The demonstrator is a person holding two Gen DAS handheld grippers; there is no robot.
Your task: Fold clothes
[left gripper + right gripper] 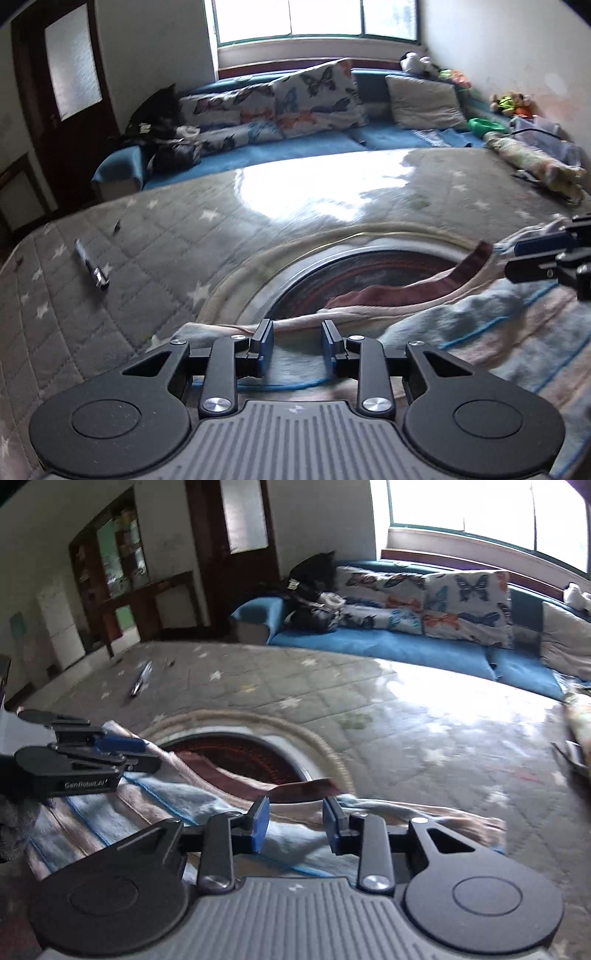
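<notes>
A fleecy garment [480, 332] [166, 805] with pale pink and blue stripes and a brown band [406, 291] lies bunched on a grey quilted star-patterned cover [110, 277]. My left gripper [295, 332] sits low over the garment's near edge. Its jaws stand apart, and the cloth shows in the gap without being pinched. In the right wrist view it reaches in from the left [147, 755]. My right gripper [297, 812] hovers over the other end of the same edge, jaws also apart. It enters at the right edge of the left wrist view [511, 258].
A round mat [369, 266] with a dark centre and beige rim lies partly under the garment. A small dark pen-like object [92, 266] [140, 679] rests on the cover. Beyond are a blue sofa with butterfly cushions [314, 96], a rolled cloth [535, 170] and a dark door [55, 92].
</notes>
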